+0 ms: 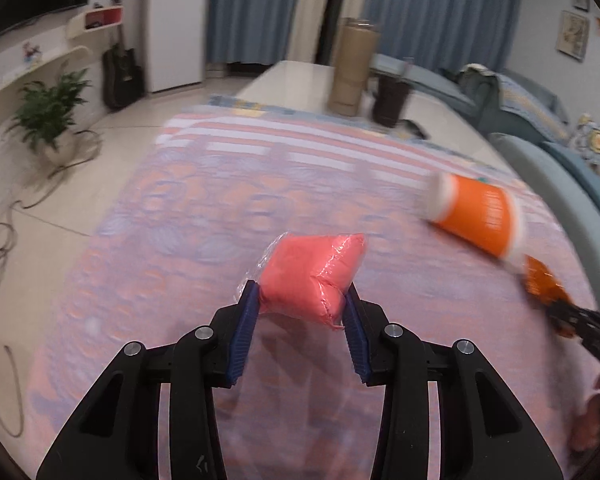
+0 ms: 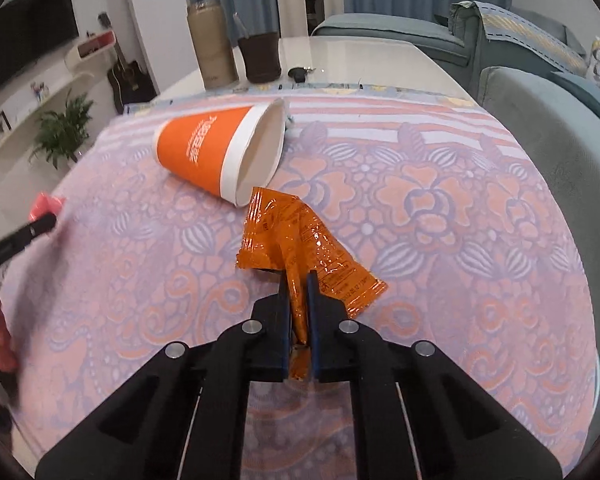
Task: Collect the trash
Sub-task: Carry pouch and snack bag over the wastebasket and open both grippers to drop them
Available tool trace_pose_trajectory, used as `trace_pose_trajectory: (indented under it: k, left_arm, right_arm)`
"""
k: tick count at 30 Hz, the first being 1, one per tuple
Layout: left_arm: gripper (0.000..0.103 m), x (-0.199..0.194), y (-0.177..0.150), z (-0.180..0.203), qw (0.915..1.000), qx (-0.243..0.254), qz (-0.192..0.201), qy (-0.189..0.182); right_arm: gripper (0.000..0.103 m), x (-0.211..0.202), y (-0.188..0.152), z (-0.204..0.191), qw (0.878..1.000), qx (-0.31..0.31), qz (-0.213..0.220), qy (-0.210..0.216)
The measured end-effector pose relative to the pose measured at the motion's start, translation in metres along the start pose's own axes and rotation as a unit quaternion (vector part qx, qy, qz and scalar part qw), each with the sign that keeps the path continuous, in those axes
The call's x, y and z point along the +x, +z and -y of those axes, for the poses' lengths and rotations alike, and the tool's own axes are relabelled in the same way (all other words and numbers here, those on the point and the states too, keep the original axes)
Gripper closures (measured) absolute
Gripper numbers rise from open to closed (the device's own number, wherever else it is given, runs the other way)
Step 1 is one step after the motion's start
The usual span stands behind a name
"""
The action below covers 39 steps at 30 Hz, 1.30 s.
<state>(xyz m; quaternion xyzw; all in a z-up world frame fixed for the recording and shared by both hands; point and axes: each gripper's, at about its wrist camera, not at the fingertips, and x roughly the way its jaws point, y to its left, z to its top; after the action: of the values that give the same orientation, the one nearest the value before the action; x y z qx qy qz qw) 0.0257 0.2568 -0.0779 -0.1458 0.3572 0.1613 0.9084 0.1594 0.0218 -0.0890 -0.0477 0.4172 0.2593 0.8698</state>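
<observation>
left gripper (image 1: 300,300) clamped partway closed on a pink plastic-wrapped packet (image 1: 312,276), held just above the patterned pink and lilac cloth (image 1: 160,208) (blue pads pressing into both sides of it). right gripper (image 2: 298,280) pinched nearly shut on the near end of a crumpled orange wrapper (image 2: 300,240), its far end lying on the cloth just beside the mouth of a tipped-over orange paper cup (image 2: 216,148).

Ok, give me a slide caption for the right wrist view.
Right gripper shut on orange wrapper, beside tipped orange paper cup.
</observation>
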Motion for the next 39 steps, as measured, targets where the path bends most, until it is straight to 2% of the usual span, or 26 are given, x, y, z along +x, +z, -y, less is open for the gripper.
trace_pose_trajectory:
  k: [4,8,15,23,26,29,34,39]
  left_arm:
    - [0.064,-0.019,0.0,0.047,0.9981,0.023,0.017,-0.055]
    - [0.064,-0.04,0.006,0.098,0.992,0.046,0.039,-0.111]
    - [0.064,-0.081,0.019,0.192,0.9723,0.095,0.081,-0.197]
    - [0.064,-0.104,0.017,0.293,0.9475,0.147,0.096,-0.267]
    - [0.064,-0.103,0.009,0.329,0.9389,0.168,0.087,-0.287]
    - [0.064,-0.096,-0.005,0.364,0.9295,0.192,0.069,-0.307]
    - [0.064,-0.072,-0.039,0.421,0.9152,0.234,0.024,-0.327]
    - [0.064,-0.037,-0.072,0.461,0.9037,0.26,-0.033,-0.339]
  right_arm:
    - [0.098,-0.024,-0.002,0.013,1.0,0.013,0.021,-0.002]
    - [0.098,-0.06,-0.001,0.036,0.998,0.044,0.052,-0.006]
    - [0.098,-0.14,-0.016,0.087,0.988,0.098,0.111,-0.03]
    - [0.098,-0.21,-0.046,0.161,0.971,0.155,0.149,-0.101]
    - [0.098,-0.225,-0.066,0.19,0.961,0.18,0.149,-0.146]
    - [0.098,-0.229,-0.086,0.221,0.953,0.21,0.141,-0.164]
    - [0.098,-0.222,-0.125,0.266,0.939,0.268,0.117,-0.18]
    - [0.098,-0.203,-0.156,0.3,0.93,0.305,0.079,-0.188]
